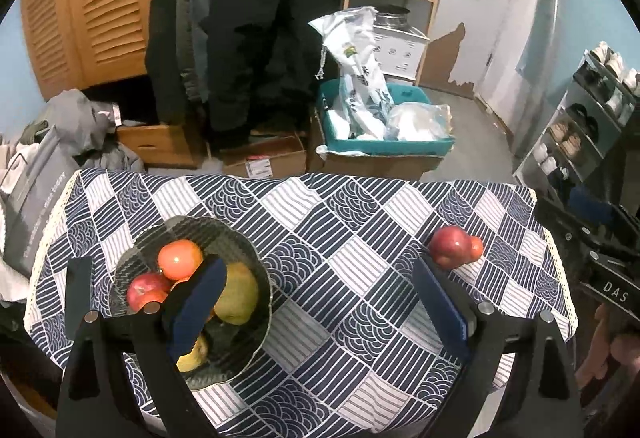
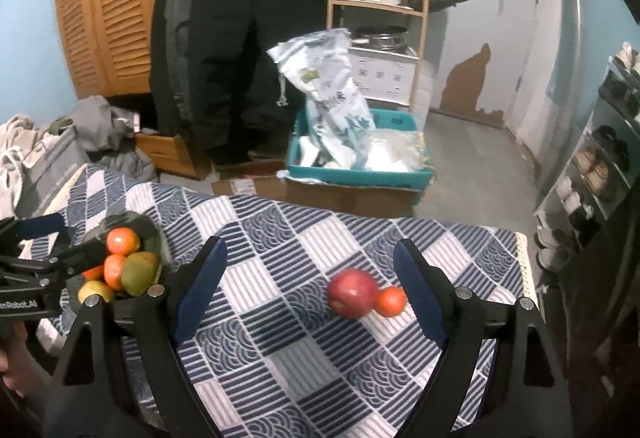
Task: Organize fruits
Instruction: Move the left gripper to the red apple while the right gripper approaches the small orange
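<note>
A dark glass bowl [image 1: 240, 238] on the left of the table holds several fruits: an orange [image 1: 179, 258], a red apple [image 1: 143, 289], a green mango [image 1: 237, 292] and a yellow fruit [image 1: 194, 354]. The bowl also shows in the right wrist view [image 2: 154, 234]. A red apple [image 2: 353, 293] and a small orange [image 2: 390, 302] lie touching on the cloth at the right; they also show in the left wrist view [image 1: 450, 246]. My left gripper [image 1: 320, 302] is open and empty, its left finger over the bowl. My right gripper [image 2: 308, 294] is open and empty, with the apple between its fingers, nearer the right one.
The table has a blue-and-white patterned cloth [image 1: 340, 222]. Behind it on the floor stand cardboard boxes [image 1: 272, 157] and a teal crate [image 1: 384, 141] with bags. A shoe rack [image 1: 592, 117] stands at the right, laundry and a grey bag [image 1: 36, 189] at the left.
</note>
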The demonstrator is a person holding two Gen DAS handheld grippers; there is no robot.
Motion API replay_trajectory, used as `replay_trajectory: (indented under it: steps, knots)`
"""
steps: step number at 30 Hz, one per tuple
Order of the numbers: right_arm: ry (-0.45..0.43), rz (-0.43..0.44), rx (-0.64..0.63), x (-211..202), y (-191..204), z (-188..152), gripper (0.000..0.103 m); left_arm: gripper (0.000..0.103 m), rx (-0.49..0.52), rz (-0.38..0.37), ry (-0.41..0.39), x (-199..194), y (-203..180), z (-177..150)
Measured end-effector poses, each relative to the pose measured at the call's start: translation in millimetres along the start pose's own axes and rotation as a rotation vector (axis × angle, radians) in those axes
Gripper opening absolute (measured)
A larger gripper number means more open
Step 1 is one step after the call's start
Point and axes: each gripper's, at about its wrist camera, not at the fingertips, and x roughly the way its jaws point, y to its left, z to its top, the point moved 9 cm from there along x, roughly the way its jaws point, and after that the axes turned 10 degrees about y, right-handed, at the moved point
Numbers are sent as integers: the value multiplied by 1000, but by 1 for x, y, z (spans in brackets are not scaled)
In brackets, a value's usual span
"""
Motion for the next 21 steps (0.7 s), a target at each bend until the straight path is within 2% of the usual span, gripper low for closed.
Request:
replay_trajectory:
  steps: [9,21]
  knots:
    - [-13,-70,26,-8,-41,-9,86,95,53,1,10,7,-30,0]
    - [26,-103,78,-8,-83,-27,86,95,106,-37,48,22,-72,-2]
